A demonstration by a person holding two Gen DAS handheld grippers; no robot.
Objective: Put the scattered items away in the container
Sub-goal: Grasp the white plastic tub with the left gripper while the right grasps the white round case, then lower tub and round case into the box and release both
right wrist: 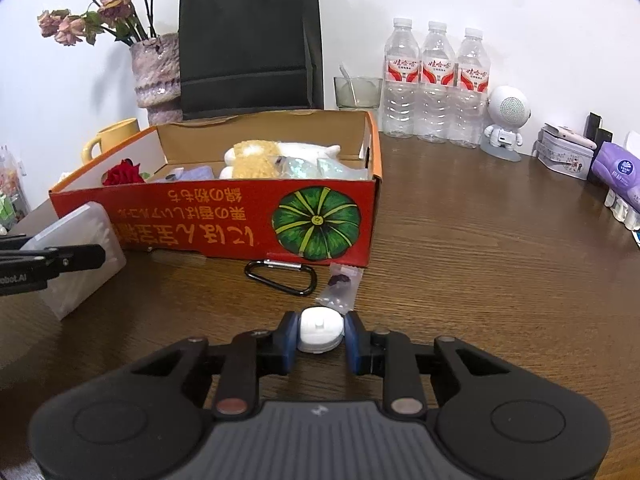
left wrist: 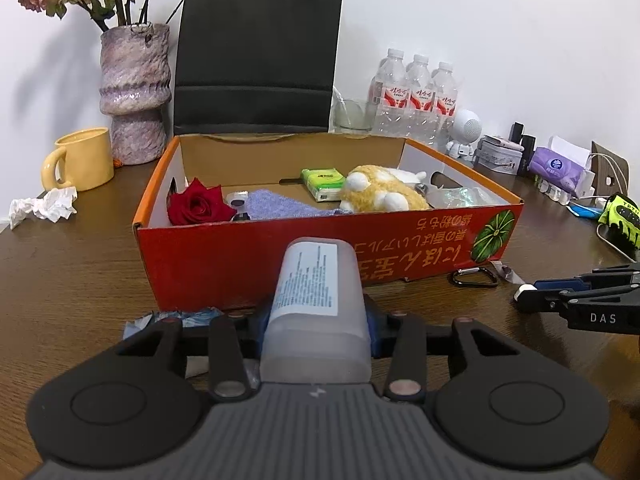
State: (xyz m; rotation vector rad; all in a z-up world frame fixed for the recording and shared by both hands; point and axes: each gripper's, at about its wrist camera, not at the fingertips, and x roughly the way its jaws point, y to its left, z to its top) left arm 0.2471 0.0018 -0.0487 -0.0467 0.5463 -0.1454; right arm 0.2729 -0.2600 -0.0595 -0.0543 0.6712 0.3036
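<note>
Before red box [left wrist: 304, 256]: left gripper [left wrist: 316, 320] clamps frosted plastic case [left wrist: 316, 312], lifted clear for drop-in; right gripper [right wrist: 320, 330] pinches white cap [right wrist: 321, 328] low, carabiner [right wrist: 281, 276] left loose.

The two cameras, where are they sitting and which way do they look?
Left wrist: sits on the left hand-held gripper, looking forward at the orange box; its fingers clamp a frosted plastic container.
Right wrist: sits on the right hand-held gripper, looking forward over the table at the box's pumpkin end; its fingers hold a small white piece.
Shared: the box, black carabiner, water bottles, and each view catches the other gripper.
</note>
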